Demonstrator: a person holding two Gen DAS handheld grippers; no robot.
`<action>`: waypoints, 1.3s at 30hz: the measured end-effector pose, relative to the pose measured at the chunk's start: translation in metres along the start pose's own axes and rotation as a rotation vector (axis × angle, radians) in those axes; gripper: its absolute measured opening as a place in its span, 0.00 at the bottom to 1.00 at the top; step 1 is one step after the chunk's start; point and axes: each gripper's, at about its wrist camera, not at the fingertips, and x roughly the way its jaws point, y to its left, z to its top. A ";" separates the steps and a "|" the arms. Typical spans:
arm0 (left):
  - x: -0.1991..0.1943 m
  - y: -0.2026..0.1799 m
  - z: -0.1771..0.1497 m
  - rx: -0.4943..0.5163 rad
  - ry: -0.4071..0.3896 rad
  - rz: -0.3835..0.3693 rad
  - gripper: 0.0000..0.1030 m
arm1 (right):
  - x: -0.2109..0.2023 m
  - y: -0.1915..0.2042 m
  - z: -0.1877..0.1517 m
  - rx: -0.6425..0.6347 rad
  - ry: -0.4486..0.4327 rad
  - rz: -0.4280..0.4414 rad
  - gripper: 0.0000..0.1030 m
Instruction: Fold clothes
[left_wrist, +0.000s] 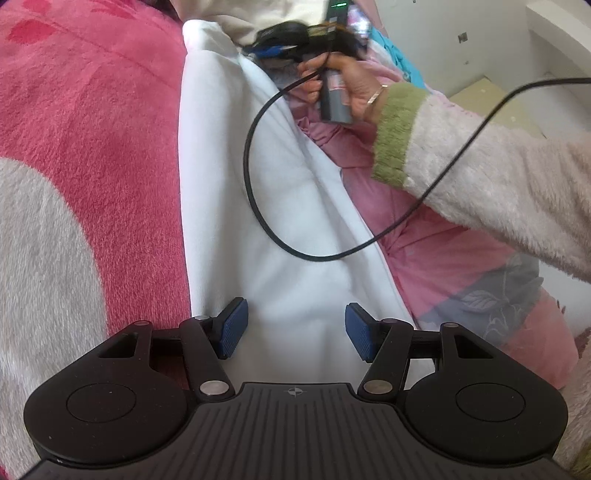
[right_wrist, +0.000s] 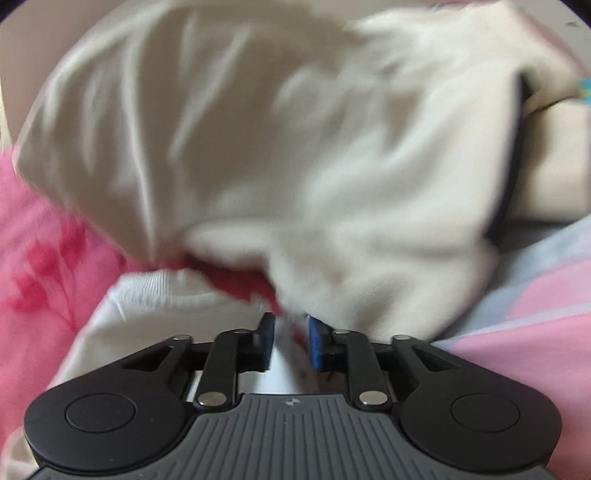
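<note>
White cotton garment (left_wrist: 266, 206), smooth and lightly creased, lies stretched along a pink-and-grey fleece blanket (left_wrist: 85, 155) on the bed, with the left hand-held gripper (left_wrist: 291, 328) released above its near end, blue pads spread and touching nothing, while the right hand-held gripper (right_wrist: 291, 332), held at the far end by a hand (left_wrist: 343, 79) in a cream fleece sleeve with a green cuff (left_wrist: 395, 136), stands narrowly parted with pale cloth between its pads. Judged from this, the fold is only being set up, and the next move calls for a firm pinch at each end before lifting. Motion blur smears the rumpled cream fabric (right_wrist: 277, 140) ahead of the right tool, so whether its pads press the cloth cannot be told, and the garment's far end is hidden.
</note>
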 end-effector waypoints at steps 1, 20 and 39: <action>0.000 0.000 0.000 0.000 -0.001 0.000 0.57 | -0.014 0.001 0.002 0.015 -0.044 -0.017 0.32; 0.004 0.002 -0.007 0.003 -0.038 0.001 0.57 | 0.038 0.108 0.019 -0.009 0.270 0.094 0.02; -0.015 0.005 -0.012 0.014 -0.015 -0.022 0.57 | -0.052 -0.006 0.062 0.131 0.004 0.231 0.36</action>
